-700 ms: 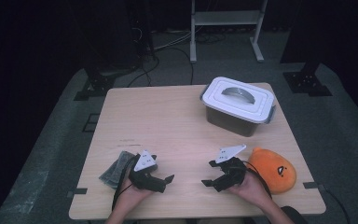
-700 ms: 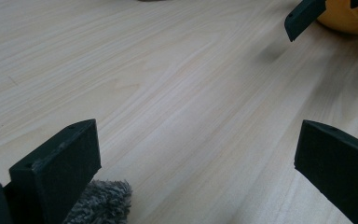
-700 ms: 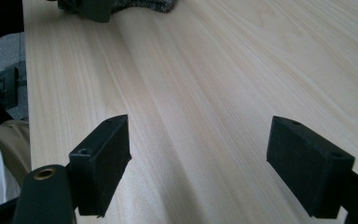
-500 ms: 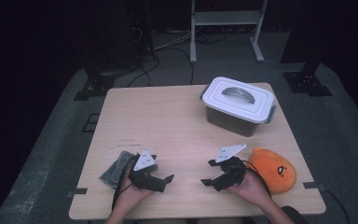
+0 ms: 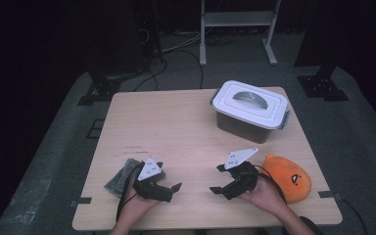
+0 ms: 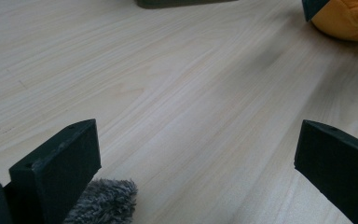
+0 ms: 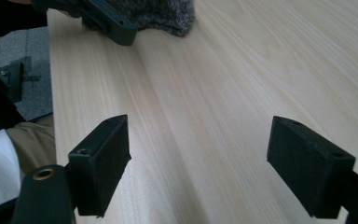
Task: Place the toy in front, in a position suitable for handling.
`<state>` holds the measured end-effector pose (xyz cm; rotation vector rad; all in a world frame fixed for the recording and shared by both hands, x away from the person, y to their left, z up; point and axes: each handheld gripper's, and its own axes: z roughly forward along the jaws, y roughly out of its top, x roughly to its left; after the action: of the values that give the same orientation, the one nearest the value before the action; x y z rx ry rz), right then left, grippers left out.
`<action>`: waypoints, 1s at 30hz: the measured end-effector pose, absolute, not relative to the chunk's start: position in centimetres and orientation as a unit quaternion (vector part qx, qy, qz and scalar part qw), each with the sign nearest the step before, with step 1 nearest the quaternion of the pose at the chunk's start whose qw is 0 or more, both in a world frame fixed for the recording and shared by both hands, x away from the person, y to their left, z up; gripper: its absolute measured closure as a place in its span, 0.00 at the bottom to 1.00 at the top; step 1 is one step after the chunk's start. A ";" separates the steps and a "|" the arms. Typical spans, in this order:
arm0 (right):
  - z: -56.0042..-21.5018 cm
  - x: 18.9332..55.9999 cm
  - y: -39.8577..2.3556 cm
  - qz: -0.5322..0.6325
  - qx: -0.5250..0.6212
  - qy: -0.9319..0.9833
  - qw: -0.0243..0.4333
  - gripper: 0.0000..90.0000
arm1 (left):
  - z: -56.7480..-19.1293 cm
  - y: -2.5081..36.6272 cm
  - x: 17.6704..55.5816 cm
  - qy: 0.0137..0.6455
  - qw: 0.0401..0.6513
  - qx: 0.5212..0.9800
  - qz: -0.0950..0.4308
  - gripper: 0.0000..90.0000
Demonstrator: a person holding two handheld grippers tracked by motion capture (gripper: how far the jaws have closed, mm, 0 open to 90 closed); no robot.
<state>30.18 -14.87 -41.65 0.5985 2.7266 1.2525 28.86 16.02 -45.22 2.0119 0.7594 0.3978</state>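
So: both claws resting low at the near edge of the table (image 5: 176,122), each pointed inward toward the other. Nothing gripped in either.

Left claw (image 5: 172,190): jaws spread wide, bare wood between them. The grey fuzzy cloth (image 5: 120,176) lies just outside it, on my left, partly under the claw body; in the left gripper view a tuft of it (image 6: 105,203) pokes out beside one jaw, close to the pad though contact is not clear. I judge the cloth sits there so this claw can turn out and take it without a long reach.

Right claw (image 5: 216,179): jaws likewise standing apart, only table grain between them in the right gripper view, with the left claw and the cloth (image 7: 158,16) straight ahead of it, across the gap. The orange plush toy (image 5: 289,176) lies just behind and outside this claw, beside my right hand (image 5: 267,196), not touched by the jaws.

White lidded box (image 5: 249,110): ahead of the right claw, well apart, lid on and handle flat. Likely the destination, so the lid comes off first.
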 end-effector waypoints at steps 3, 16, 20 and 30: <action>-41.1 30.2 -15.0 0.407 0.191 0.893 0.041 0.22 | -45.3 16.0 28.9 0.308 0.458 0.818 0.162 0.00; -37.6 31.0 -16.7 0.406 0.176 0.896 0.046 0.22 | -45.1 16.8 29.2 0.319 0.461 0.811 0.168 0.00; -36.8 31.1 -17.8 0.409 0.180 0.893 0.049 0.22 | -45.0 17.1 29.2 0.321 0.463 0.808 0.170 0.00; -35.5 31.2 -21.0 0.404 0.194 0.892 0.063 0.22 | -44.8 17.5 29.2 0.323 0.464 0.806 0.176 0.00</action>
<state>31.25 -20.99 -35.45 0.5855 2.6958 1.2202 29.24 17.48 -44.85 1.9790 0.7940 0.4317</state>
